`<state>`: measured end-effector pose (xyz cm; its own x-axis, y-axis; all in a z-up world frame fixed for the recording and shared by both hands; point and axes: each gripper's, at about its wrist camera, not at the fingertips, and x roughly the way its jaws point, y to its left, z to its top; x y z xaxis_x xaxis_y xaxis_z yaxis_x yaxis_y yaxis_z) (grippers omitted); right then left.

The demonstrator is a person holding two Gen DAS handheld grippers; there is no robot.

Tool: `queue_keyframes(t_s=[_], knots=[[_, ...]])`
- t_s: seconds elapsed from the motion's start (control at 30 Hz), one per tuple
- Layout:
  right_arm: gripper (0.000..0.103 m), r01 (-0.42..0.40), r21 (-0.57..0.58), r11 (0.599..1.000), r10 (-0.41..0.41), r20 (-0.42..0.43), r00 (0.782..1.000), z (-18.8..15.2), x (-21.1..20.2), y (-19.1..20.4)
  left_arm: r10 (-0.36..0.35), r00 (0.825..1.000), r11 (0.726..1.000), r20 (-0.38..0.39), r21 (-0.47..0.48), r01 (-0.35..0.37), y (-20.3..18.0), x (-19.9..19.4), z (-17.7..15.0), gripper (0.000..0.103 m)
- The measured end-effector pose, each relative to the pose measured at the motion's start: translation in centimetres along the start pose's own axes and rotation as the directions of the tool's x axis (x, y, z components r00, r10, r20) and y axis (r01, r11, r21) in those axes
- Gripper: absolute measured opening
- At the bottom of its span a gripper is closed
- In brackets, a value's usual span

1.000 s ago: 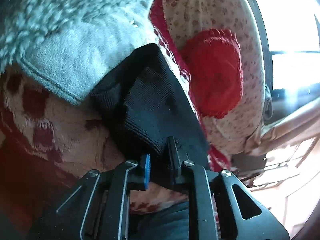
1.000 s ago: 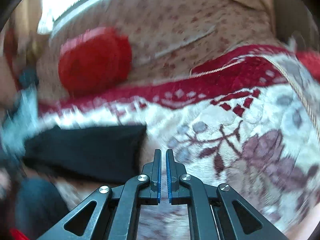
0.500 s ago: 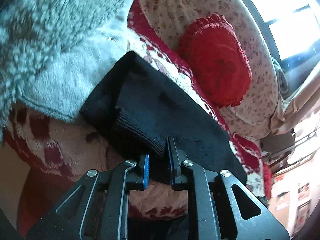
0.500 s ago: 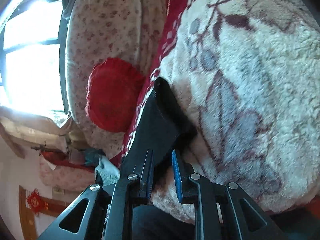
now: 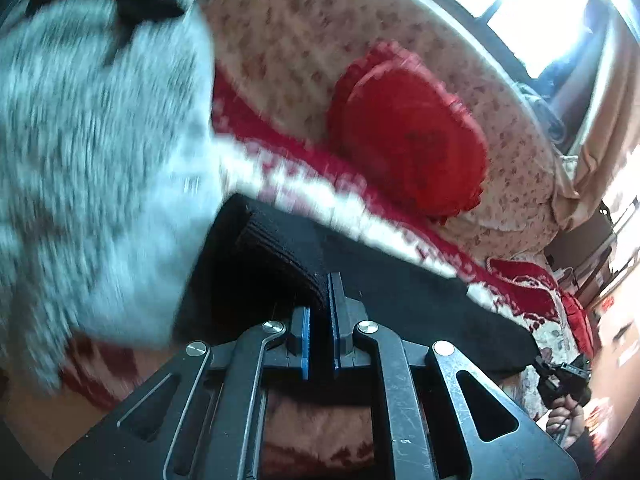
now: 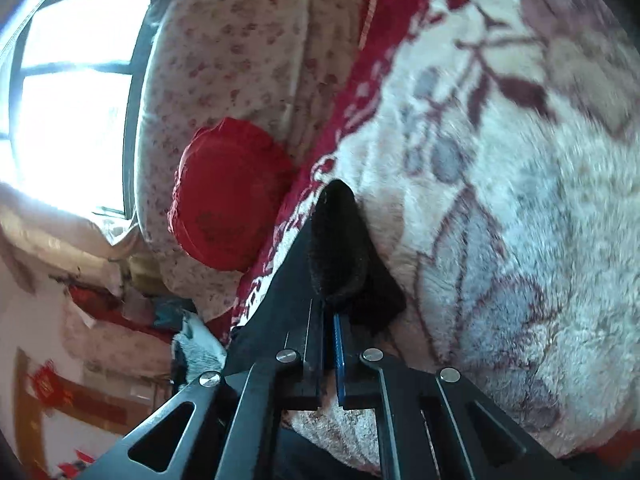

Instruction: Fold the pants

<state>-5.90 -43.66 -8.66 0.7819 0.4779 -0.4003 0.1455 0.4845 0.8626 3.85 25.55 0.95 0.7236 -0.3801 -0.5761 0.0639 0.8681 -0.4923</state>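
Observation:
The black pants (image 5: 404,296) lie stretched across a cream and red patterned blanket (image 5: 304,184). In the left wrist view my left gripper (image 5: 320,300) has its jaws closing on the ribbed black edge, and the blue pads press the cloth. In the right wrist view my right gripper (image 6: 326,316) is also closing, pinching a folded black end of the pants (image 6: 340,240) that stands up from the blanket (image 6: 500,208). At the far end of the pants, a hand (image 5: 568,420) holds a black device.
A round red cushion (image 5: 408,140) leans on a flowered backrest (image 5: 280,40) under a bright window (image 6: 72,92). Blurred grey fleece (image 5: 92,160) fills the left of the left wrist view, touching the pants. Cluttered room beyond the blanket's end (image 6: 100,320).
The left gripper rose and rolled, lifting the ribbed edge off the blanket. The right gripper, open around the pants' end half a second ago, has closed on it.

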Motion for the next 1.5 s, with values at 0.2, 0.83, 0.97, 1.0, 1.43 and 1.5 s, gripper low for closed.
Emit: queue_keyframes(t_s=[0.2, 0.83, 0.97, 1.0, 1.43, 1.5], knots=[[0.003, 0.094, -0.001, 0.996, -0.094, -0.068, 0.993, -0.5, 1.5, -0.9, 0.114, 0.986, 0.993, -0.12, -0.02, -0.117, 3.7, 3.3, -2.6, 0.006], [0.003, 0.186, -0.062, 0.981, -0.185, 0.014, 0.983, 0.2, 1.1, 0.0, 0.196, 0.98, 0.981, -0.046, 0.004, -0.196, 5.1, 1.6, -3.8, 0.033], [0.004, 0.347, -0.171, 0.922, -0.299, 0.252, 0.92, 0.5, -1.7, 3.7, 0.4, 0.911, 0.915, 0.101, 0.013, -0.404, 5.5, -1.4, -3.5, 0.034], [0.004, 0.35, -0.238, 0.906, -0.274, 0.3, 0.914, 0.3, -1.8, 5.8, 0.425, 0.896, 0.903, 0.131, 0.015, -0.43, 5.4, -1.9, -3.6, 0.034], [0.004, -0.407, -0.822, 0.399, -0.155, -0.498, 0.853, -14.5, 22.5, 24.1, 0.255, 0.961, 0.885, 0.103, 0.377, -0.275, -2.1, 5.1, -8.7, 0.034], [0.004, -0.492, -0.757, 0.429, -0.199, -0.611, 0.766, -15.5, 25.7, 23.5, 0.25, 0.964, 0.897, 0.088, 0.354, -0.265, -1.9, 5.1, -8.6, 0.034]])
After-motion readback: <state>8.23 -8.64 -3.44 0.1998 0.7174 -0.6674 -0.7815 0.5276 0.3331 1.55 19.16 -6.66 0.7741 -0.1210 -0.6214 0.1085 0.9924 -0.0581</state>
